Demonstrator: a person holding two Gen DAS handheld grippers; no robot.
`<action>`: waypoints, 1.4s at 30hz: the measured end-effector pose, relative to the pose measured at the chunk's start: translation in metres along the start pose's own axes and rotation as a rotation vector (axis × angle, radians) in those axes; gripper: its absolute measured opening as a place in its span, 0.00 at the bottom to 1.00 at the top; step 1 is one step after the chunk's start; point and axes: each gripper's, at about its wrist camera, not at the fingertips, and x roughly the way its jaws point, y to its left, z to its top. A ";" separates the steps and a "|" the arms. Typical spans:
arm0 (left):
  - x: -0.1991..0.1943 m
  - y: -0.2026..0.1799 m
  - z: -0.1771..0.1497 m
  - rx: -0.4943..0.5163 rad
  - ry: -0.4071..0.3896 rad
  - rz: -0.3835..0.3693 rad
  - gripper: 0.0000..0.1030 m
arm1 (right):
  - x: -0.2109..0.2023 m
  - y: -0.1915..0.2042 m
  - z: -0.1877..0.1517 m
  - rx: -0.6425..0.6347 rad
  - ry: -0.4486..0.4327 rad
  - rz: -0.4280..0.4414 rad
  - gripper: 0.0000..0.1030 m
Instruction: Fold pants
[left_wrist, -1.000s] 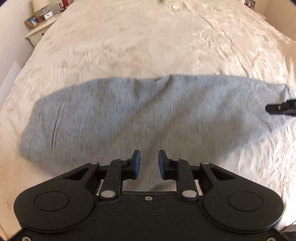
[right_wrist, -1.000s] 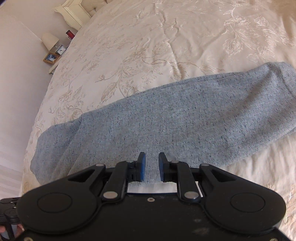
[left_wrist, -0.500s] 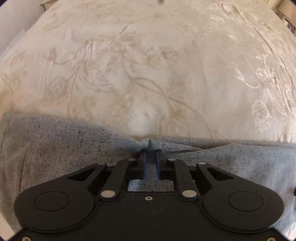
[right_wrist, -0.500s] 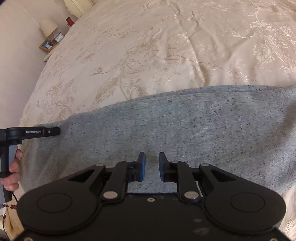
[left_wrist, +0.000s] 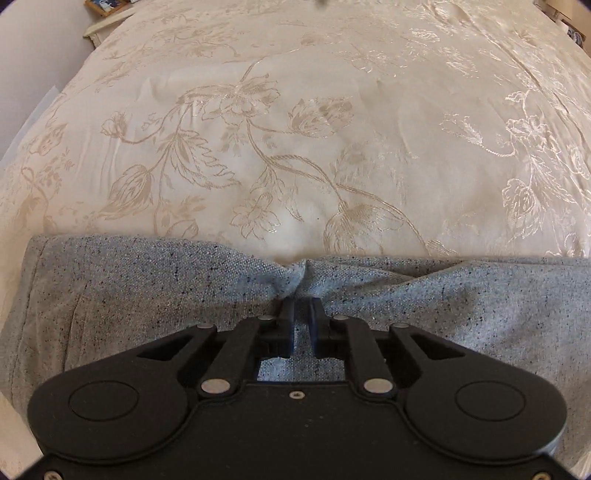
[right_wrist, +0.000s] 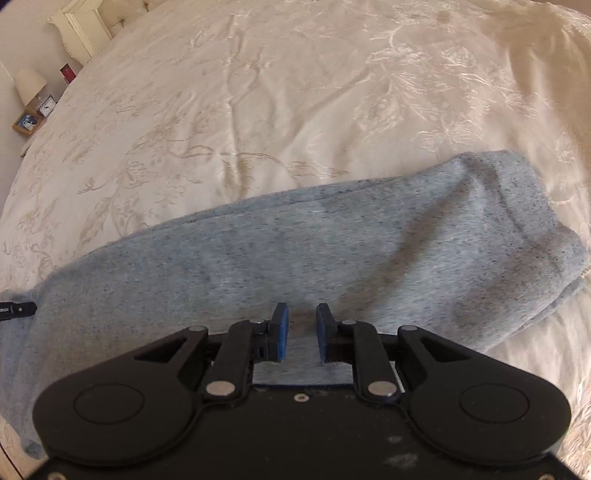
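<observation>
Left gripper (left_wrist: 302, 308) had just closed, pinching the far edge of the grey pants (left_wrist: 147, 295) lying across the bedspread (left_wrist: 295, 129) at lower frame, while right gripper (right_wrist: 302, 314) hovered slightly spread, empty, above them.

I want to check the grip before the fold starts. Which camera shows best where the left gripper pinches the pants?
The left wrist view: the left gripper has closed on a puckered ridge of the grey pants at their far edge. The right wrist view shows only that gripper's black tip at the pants' left end, not the pinch.
</observation>
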 end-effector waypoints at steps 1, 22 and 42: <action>-0.004 -0.002 -0.001 -0.013 0.001 0.019 0.19 | 0.003 -0.016 0.003 0.029 0.007 -0.016 0.16; -0.107 -0.189 -0.044 0.075 -0.009 -0.051 0.20 | -0.034 -0.232 0.042 0.257 0.025 0.162 0.33; -0.106 -0.307 -0.062 0.244 0.057 -0.088 0.21 | -0.038 -0.236 -0.023 0.508 0.012 0.345 0.34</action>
